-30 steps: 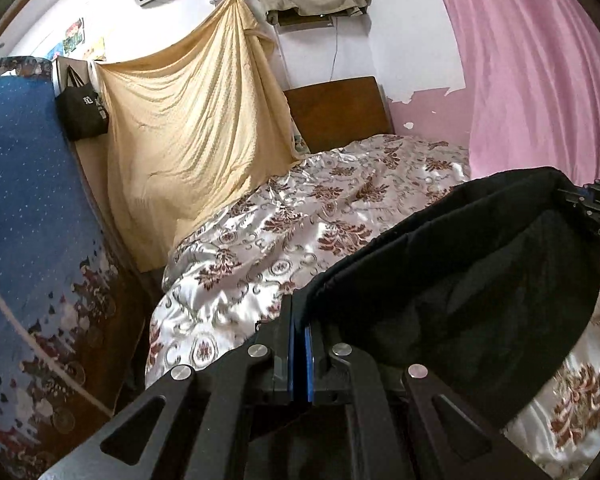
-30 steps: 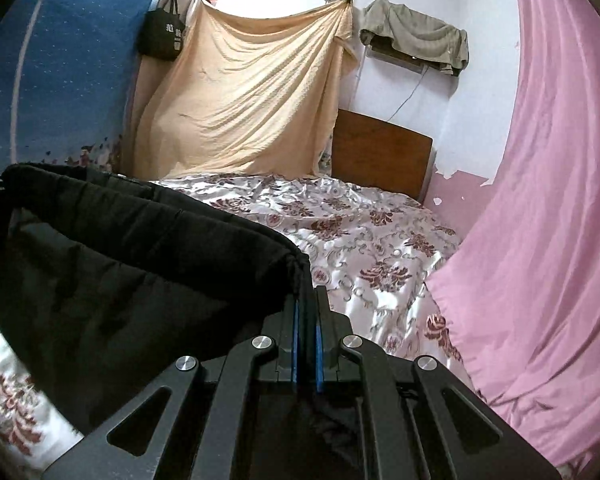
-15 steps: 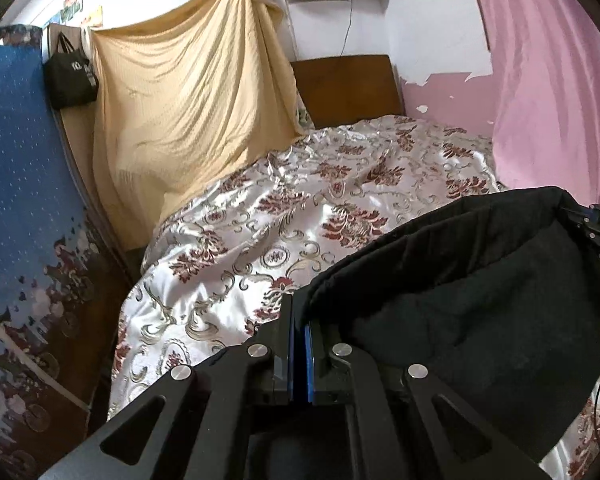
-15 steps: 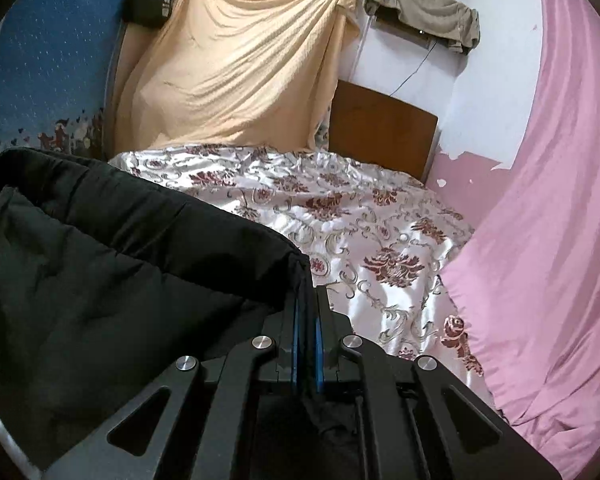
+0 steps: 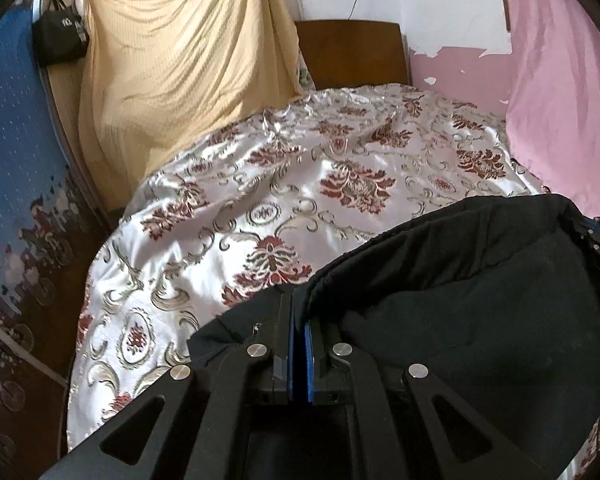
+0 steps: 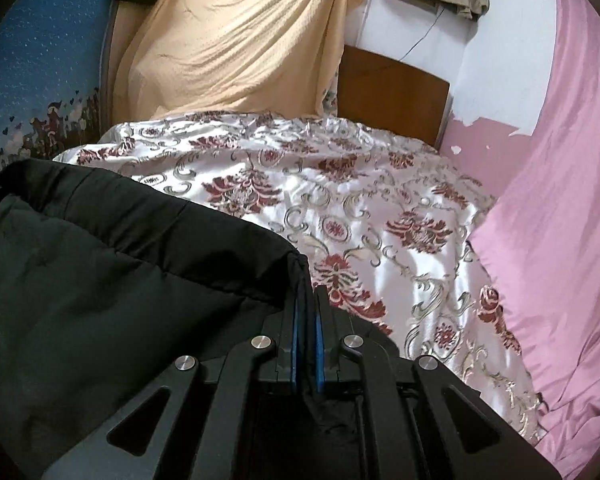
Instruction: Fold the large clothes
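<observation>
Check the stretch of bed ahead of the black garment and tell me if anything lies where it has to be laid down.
Nothing visible does. The black garment hangs between the left gripper and the right gripper, both shut on its edge. The floral bedspread ahead shows only wrinkles; what lies beneath the garment is hidden.

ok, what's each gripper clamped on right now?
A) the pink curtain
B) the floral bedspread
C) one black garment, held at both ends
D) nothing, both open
C: the left gripper and right gripper each have their blue pads shut on an edge of the black garment, which spans between them above the floral bedspread.
</observation>
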A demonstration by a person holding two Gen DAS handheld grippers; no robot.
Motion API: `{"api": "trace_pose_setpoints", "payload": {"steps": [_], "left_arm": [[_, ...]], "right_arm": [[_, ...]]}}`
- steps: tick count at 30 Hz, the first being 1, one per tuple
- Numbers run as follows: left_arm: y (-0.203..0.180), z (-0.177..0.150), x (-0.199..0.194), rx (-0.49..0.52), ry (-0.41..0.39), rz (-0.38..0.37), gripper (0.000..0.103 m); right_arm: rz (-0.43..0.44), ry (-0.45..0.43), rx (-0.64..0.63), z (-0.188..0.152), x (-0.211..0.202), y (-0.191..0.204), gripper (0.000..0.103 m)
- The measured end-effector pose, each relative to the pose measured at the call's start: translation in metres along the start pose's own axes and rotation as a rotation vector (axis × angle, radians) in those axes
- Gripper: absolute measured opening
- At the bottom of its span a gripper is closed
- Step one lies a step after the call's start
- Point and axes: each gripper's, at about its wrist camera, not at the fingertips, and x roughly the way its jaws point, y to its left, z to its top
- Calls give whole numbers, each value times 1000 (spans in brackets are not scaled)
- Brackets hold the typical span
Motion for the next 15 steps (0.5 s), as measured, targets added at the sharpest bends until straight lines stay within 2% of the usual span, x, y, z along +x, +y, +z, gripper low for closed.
{"api": "trace_pose_setpoints", "payload": {"steps": [5,11,12,14,15], "left_arm": [[-2,-5,19,-2,32,6,5],[4,-6,18,-89,53,-14,8],[5,-6,16,-107,55,-24,10],[9,-6,13,-138,52,-47,22],[10,-6,11,-149,46,-53,35]], "right_arm": [[-5,24,-18,-6,16,3,6],[2,34,-20,-8,20,5,9],[9,30,-17,-8,19,3,9],[27,22,-3,-8,17,0,12],[33,18,3,-8,16,-2,12]]}}
